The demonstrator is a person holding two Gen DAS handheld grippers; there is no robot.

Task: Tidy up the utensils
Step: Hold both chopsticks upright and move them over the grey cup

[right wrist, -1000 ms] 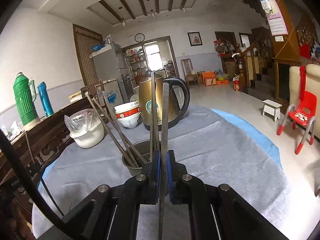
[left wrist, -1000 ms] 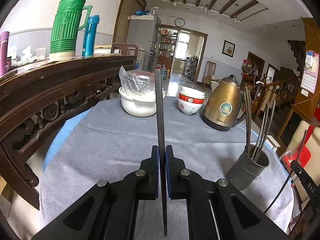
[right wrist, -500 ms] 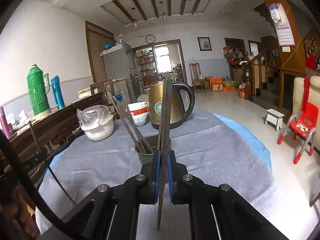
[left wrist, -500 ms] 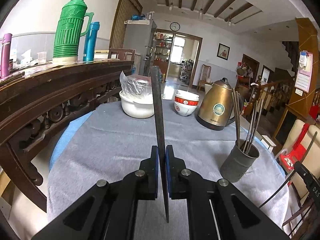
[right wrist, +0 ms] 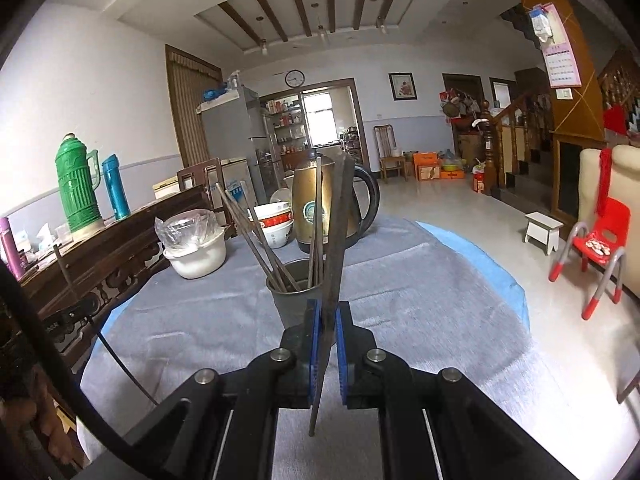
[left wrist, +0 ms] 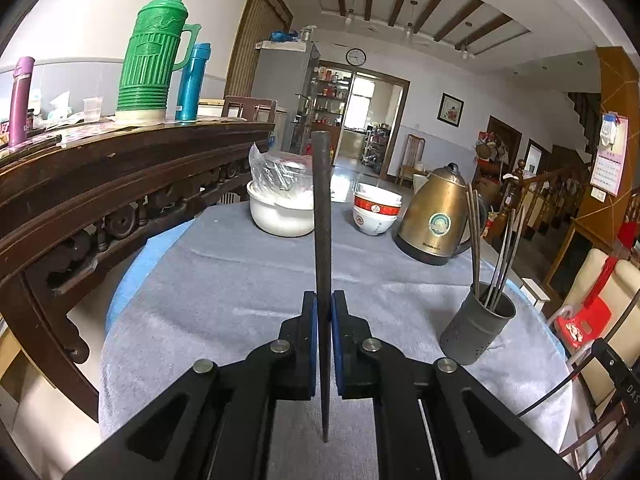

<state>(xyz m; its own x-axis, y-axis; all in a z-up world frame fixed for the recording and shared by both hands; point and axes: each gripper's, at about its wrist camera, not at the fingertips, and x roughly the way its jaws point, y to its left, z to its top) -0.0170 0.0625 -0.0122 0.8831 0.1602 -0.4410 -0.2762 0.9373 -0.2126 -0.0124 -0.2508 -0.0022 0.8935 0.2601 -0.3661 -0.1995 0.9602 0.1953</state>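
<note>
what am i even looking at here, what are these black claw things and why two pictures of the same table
There is no robot. A person holds one hand-held gripper in each hand, and each gripper has a wide-angle camera looking forward along its jaws. So the two pictures show one table from two hands.

In the left view, the left gripper has its jaws shut on a dark chopstick that stands nearly upright. In the right view, the right gripper is shut on another chopstick in the same way.

The round table wears a grey cloth. On it stand a grey utensil cup already holding several chopsticks, a brass-coloured kettle, stacked red-and-white bowls and a white pot with a plastic bag. The held chopsticks probably go into the cup next.
</note>
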